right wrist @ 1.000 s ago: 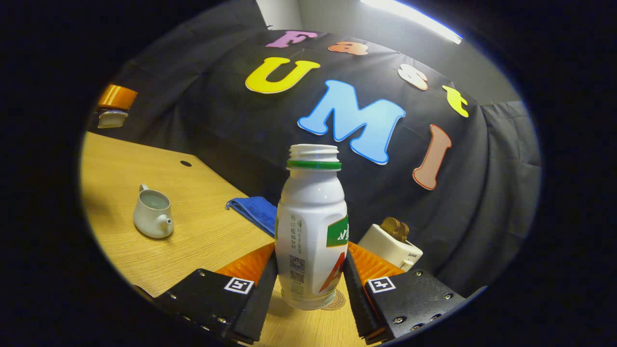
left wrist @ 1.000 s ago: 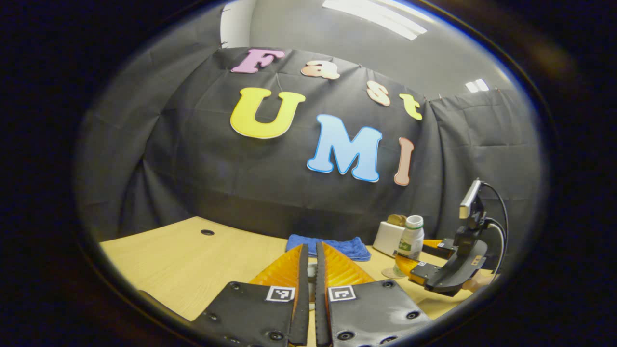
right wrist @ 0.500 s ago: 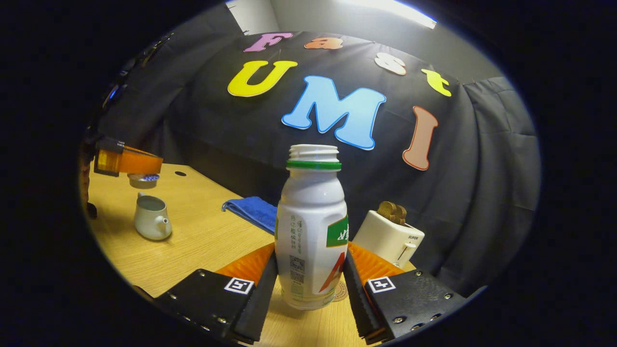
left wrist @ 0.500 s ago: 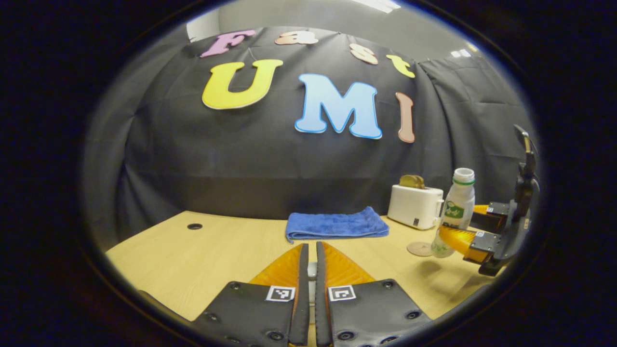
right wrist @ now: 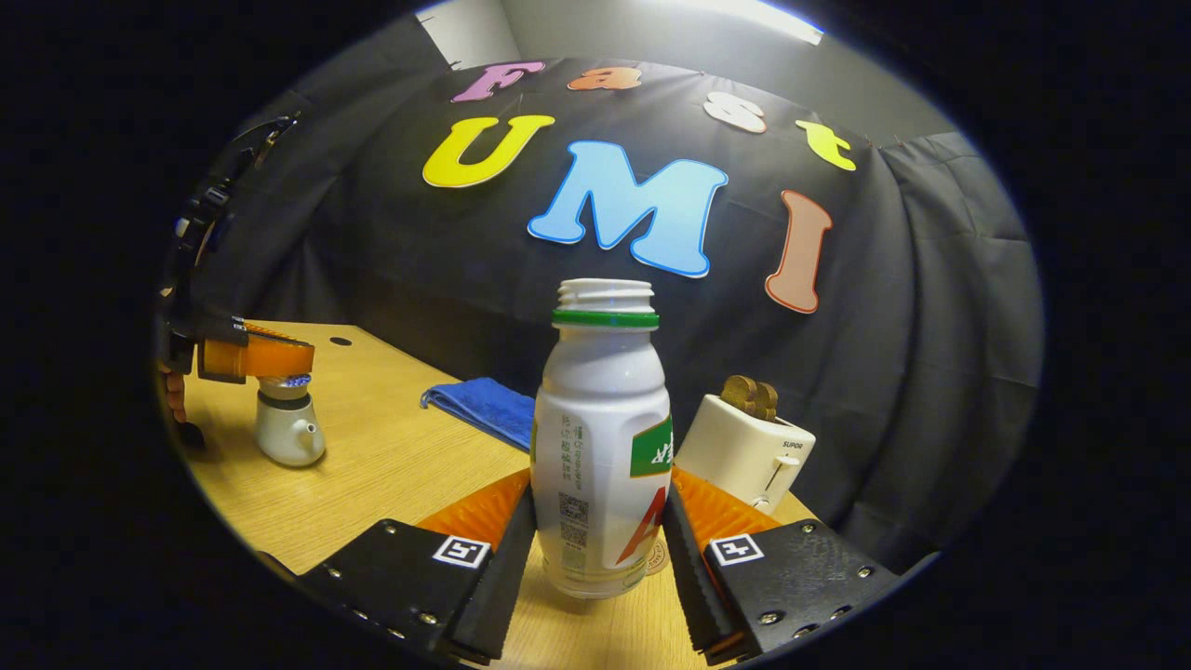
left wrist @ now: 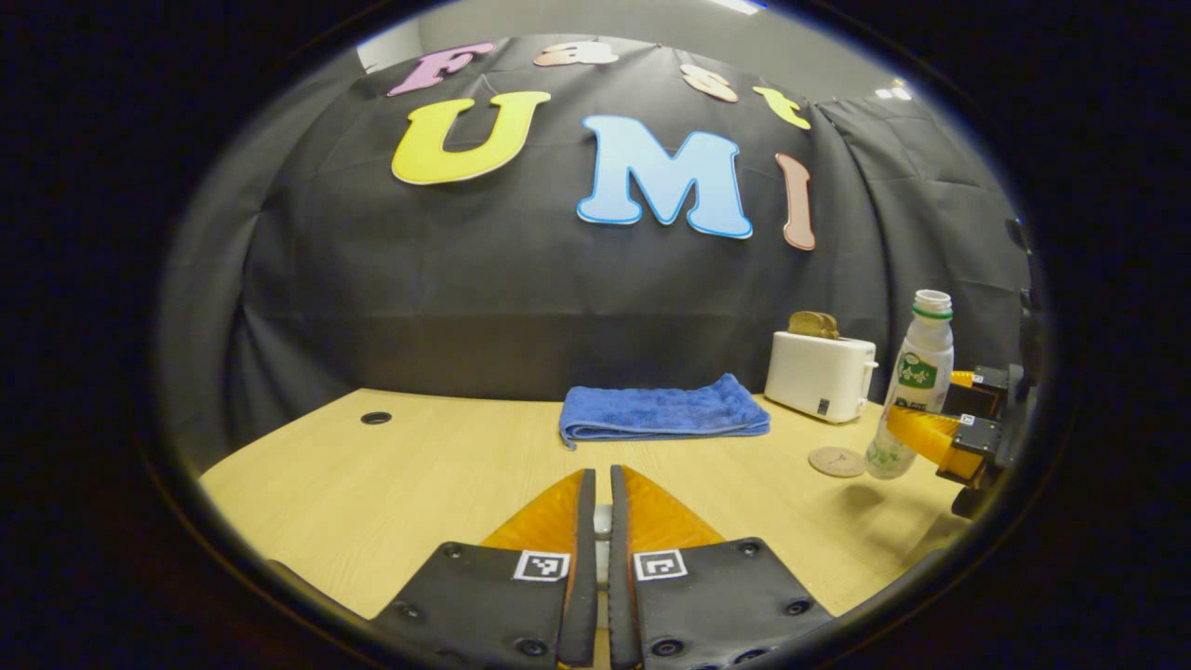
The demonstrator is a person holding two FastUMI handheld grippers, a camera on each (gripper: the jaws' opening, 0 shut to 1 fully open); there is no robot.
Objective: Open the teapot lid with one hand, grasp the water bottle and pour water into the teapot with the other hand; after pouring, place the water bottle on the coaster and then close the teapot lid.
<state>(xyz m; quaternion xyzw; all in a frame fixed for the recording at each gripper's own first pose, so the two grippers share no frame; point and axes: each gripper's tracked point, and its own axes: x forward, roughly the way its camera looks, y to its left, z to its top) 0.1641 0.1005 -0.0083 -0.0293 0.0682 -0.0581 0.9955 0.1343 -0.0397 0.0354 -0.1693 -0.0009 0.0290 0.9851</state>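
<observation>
On the counter (right wrist: pixel 391 465) sit one teapot (right wrist: pixel 287 435), one blue towel (left wrist: pixel 662 412), one toaster (left wrist: pixel 822 373) and one coaster (left wrist: pixel 836 461). Right tool (right wrist: pixel 600 521) clamps the single open bottle (right wrist: pixel 603 447), upright, just beside the coaster. Left tool (left wrist: pixel 596 521), fingers nearly together, holds the lid (right wrist: pixel 290 381) just above the teapot

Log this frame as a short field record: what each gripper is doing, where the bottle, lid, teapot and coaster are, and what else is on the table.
left gripper: shut on the lid, just above the teapot
right gripper: shut on the water bottle, upright, uncapped
water bottle position: lifted slightly, beside the coaster, not yet set on it
teapot: on the table, spout toward the right gripper
lid seated: cannot tell
other items: blue towel, white toaster holding bread
</observation>
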